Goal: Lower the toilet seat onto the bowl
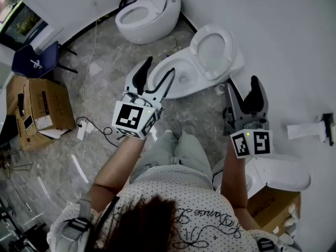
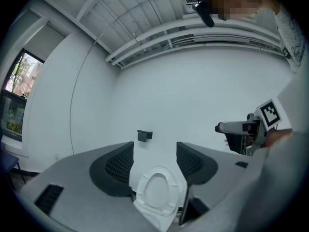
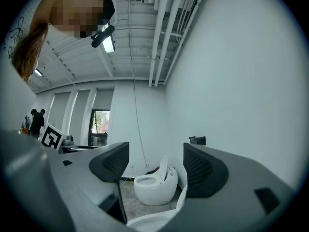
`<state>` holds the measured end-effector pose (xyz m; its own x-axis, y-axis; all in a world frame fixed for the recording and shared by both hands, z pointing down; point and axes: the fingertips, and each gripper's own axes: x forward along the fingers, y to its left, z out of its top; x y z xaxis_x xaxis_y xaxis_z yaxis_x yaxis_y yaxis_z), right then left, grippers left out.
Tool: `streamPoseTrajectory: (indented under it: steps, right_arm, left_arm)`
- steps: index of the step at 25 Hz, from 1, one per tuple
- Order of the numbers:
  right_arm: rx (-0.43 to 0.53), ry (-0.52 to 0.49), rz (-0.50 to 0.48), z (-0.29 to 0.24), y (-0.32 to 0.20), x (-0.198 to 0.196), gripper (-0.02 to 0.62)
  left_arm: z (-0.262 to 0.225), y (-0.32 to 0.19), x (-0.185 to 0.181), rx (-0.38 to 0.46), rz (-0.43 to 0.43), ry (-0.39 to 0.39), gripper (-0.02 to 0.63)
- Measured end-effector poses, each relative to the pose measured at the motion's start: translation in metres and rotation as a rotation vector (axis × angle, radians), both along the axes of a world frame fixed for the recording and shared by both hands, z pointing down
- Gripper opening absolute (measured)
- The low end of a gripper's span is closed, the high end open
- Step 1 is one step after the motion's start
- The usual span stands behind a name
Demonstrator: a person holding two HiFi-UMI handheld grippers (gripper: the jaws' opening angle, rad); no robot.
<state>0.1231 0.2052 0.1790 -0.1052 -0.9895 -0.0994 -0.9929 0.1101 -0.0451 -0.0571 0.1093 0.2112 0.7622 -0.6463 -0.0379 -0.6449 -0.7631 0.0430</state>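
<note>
1. Toilet seat [image 1: 229, 46]: smooth, glossy white, probably plastic.
2. Floor [image 1: 105, 88] left of the toilet seat: polished grey veined stone, reflective.
3. Cardboard box [image 1: 50, 106], further left of the seat: matt brown card.
4. Left gripper [image 2: 154, 151] pads [image 2: 116, 170]: matt black, finely gridded.

Raised toilet seat [image 1: 212, 50] backs against wall [image 1: 286, 46]; approach from front open. Second toilet [image 1: 148, 16] beyond, cardboard box [image 1: 42, 109] well left.

I see a white oval toilet seat [image 1: 227, 46] standing raised, leaning back against the wall. Its white bowl [image 1: 178, 83] sits open at the floor's edge.
</note>
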Motion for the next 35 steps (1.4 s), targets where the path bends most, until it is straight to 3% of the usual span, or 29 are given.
streamPoseTrajectory:
  steps: [7,22,35]
  right_arm:
    - [-0.011,-0.025,-0.077,0.007,-0.055,0.025,0.354]
    - [0.010,0.018,-0.196,-0.001,-0.146,0.121,0.354]
    - [0.011,-0.008,-0.163,0.006,-0.221,0.147,0.353]
  left_arm:
    - [0.007,-0.041,0.027,-0.010,-0.035,-0.008,0.262]
    - [0.002,-0.119,0.108,0.021,-0.186,-0.015,0.262]
    - [0.004,-0.196,0.138,0.021,-0.154,-0.004,0.262]
